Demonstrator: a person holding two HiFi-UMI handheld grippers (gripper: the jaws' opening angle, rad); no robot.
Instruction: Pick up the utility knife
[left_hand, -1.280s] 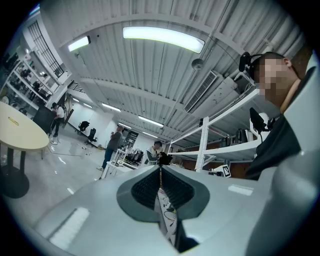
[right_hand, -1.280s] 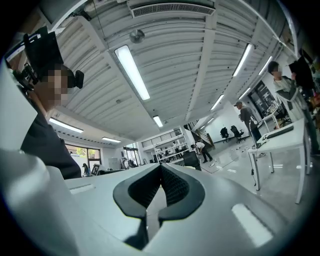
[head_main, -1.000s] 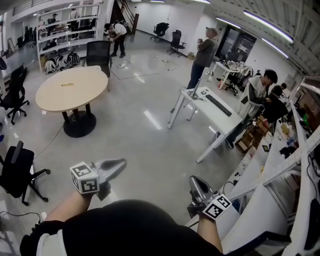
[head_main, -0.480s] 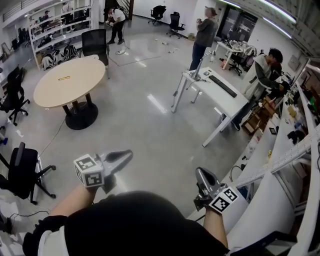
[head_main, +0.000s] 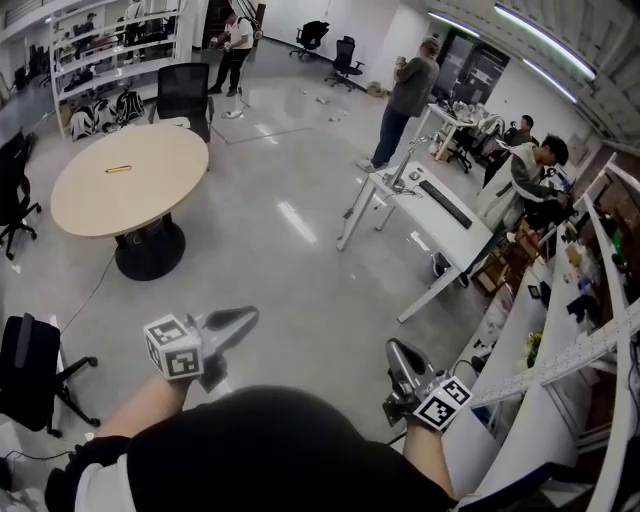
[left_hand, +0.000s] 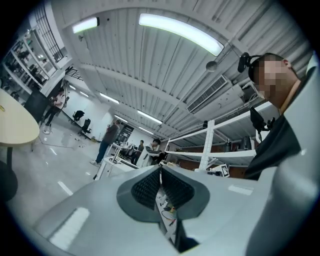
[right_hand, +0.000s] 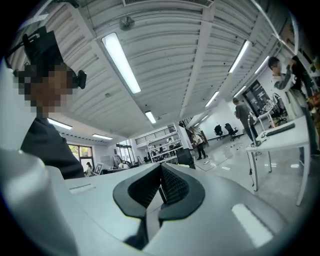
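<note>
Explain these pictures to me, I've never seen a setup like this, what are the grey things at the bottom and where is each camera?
There is no robot here. A person in an open office holds a hand-operated gripper in each hand. The wide picture looking down comes from a camera on the person's head. In it the left gripper and the right gripper show near the bottom. The other two pictures come from cameras riding on the grippers, each looking along its own grey jaws. Both pairs of jaws are closed with nothing between them, so nothing is held. Ahead stands a round table with a small yellow thing on it, too small to identify. To the right is a white desk carrying a long dark bar.
</note>
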